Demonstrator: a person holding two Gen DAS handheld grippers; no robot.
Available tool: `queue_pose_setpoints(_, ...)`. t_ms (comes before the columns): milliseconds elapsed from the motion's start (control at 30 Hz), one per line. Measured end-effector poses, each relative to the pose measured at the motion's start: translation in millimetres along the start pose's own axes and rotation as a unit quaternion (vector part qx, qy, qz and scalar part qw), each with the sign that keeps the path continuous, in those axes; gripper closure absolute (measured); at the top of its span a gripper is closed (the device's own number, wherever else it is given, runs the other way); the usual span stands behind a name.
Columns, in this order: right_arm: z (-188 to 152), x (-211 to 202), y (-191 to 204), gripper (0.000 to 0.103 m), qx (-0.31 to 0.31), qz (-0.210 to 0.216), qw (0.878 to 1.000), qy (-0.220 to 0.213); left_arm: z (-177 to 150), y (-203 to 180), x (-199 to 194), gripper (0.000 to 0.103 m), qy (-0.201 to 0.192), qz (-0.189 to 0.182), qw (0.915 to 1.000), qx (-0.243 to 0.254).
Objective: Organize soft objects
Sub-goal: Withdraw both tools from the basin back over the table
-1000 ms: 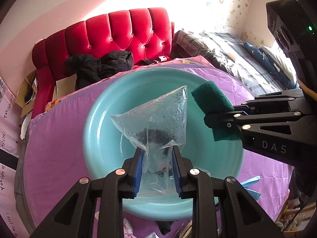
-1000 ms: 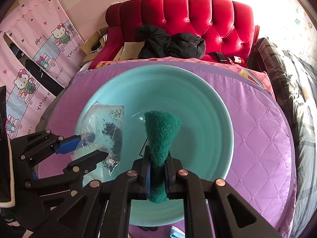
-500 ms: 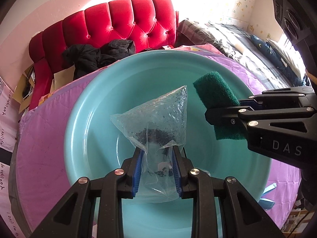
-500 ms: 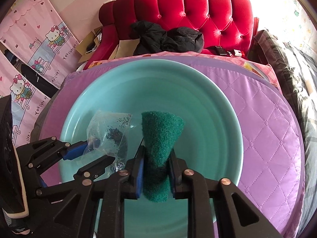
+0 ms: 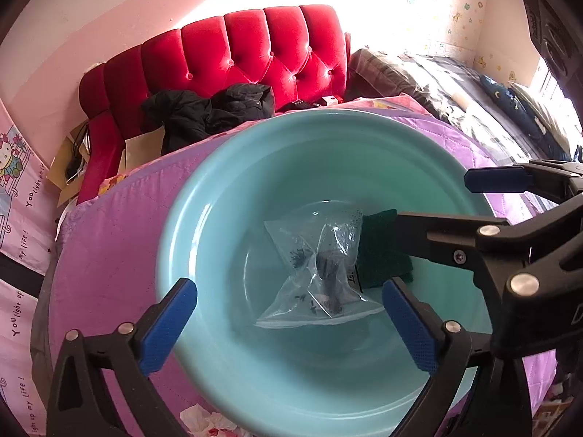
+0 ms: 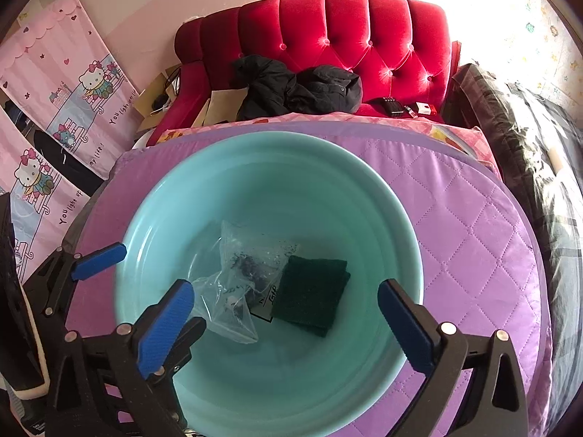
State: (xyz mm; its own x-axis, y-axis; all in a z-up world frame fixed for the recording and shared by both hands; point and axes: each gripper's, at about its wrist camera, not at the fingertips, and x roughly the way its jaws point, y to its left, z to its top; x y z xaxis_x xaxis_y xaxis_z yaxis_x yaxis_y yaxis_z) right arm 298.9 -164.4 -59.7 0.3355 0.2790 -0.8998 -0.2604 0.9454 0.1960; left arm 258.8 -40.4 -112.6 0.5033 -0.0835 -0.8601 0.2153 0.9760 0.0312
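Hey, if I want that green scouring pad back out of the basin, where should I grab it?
Probably the green scouring pad's free right edge, coming from above: it lies flat in the teal basin, and its left edge touches the plastic bag.

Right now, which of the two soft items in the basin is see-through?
The plastic bag, lying on the left: clear film with dark specks inside. The scouring pad touching its right edge is opaque dark green. Both rest in the teal basin.

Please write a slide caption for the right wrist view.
Open right hand-held gripper above teal basin holding a clear plastic bag and green scouring pad.
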Motion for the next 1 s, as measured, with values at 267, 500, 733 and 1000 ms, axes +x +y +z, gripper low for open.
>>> queue_pose_setpoints(267, -23, -23, 5, 0.000, -0.016, -0.020, 1.000, -0.004, -16, -2, -24, 0.000, -0.007, 0.007, 0.9999, 0.003)
queue_pose_setpoints(500, -49, -48, 6, 0.000, -0.024, -0.041, 0.999, -0.016, -43, -3, -49, 0.000, -0.008, 0.009, 0.9999, -0.010)
queue_pose_setpoints(733, -77, -70, 12, 0.000, -0.032, -0.057, 0.998, -0.016, -64, -2, -74, 0.000, -0.012, 0.018, 0.9996, -0.018)
queue_pose_setpoints(1000, -115, -84, 21, 0.000, -0.037, -0.058, 0.998, -0.005, -101, 0, -102, 0.000, -0.020, 0.039, 0.9986, -0.029)
